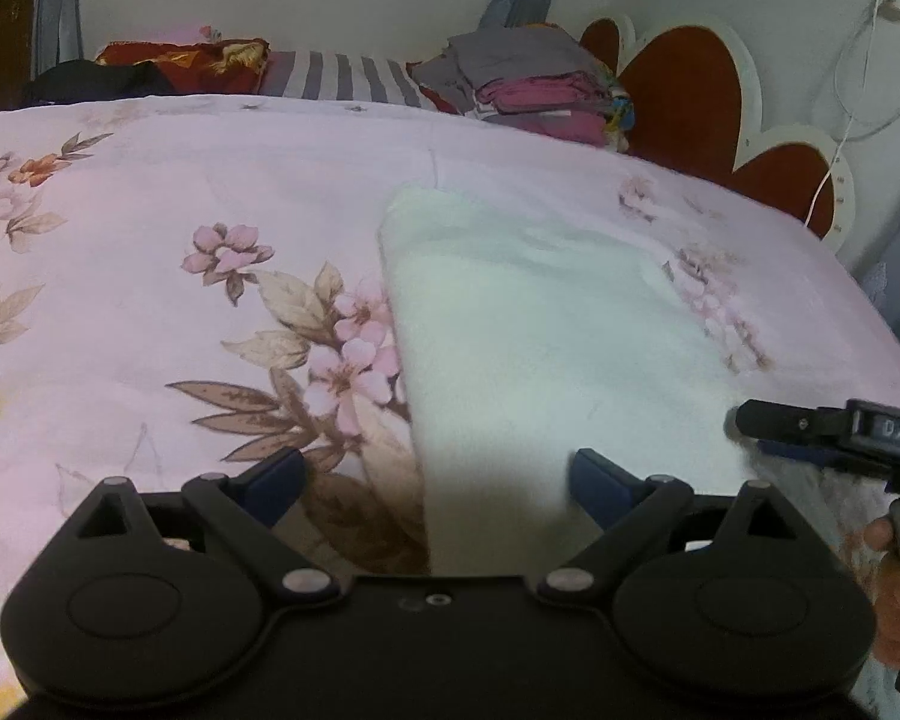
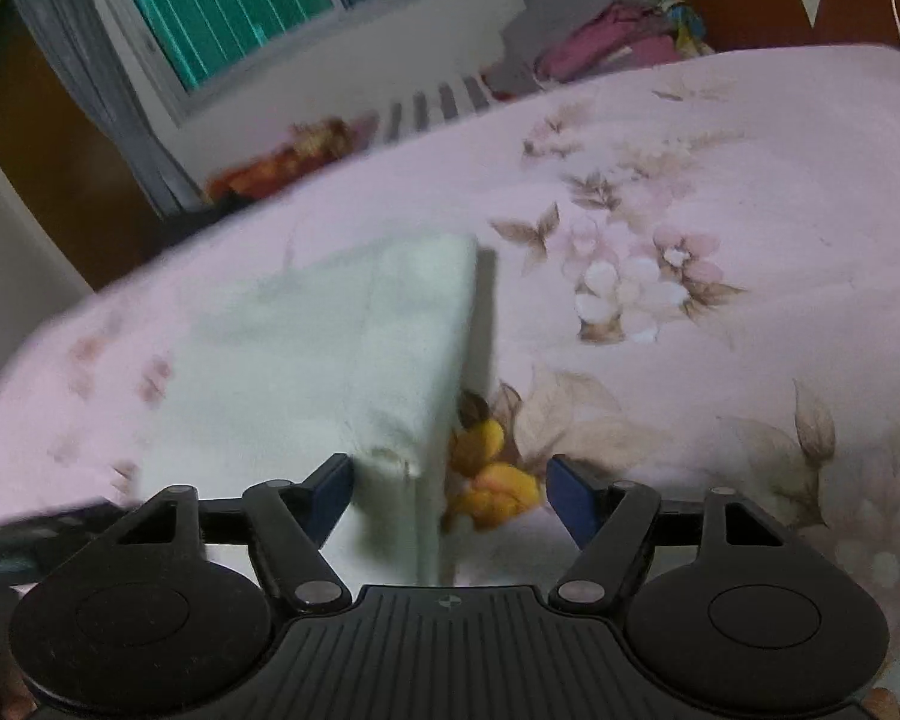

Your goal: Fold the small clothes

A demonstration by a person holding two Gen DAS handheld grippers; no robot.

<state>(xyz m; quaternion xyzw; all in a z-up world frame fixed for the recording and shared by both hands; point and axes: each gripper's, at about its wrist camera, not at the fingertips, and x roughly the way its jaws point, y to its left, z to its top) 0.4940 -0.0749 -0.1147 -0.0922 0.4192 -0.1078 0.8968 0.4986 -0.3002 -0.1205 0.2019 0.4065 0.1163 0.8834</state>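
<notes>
Bedspread (image 1: 150, 180) under both spread grippers (image 1: 438, 483)

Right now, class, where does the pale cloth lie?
The pale cloth lies flat on the floral bedspread, ahead of both open grippers, with the stacked clothes beyond it.

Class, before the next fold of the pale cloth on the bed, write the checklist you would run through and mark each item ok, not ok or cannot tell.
1. Pale cloth lies flat on the floral bedspread: ok.
2. Left hand-held gripper open, near edge of the cloth between its fingers: ok.
3. Right hand-held gripper open, cloth's right edge between its fingers: ok.
4. Either gripper already pinching the cloth: not ok, neither is shut.
5. Cloth edges aligned: cannot tell, right view is blurred.
6. Stack of folded clothes sits apart from the cloth: ok.
</notes>
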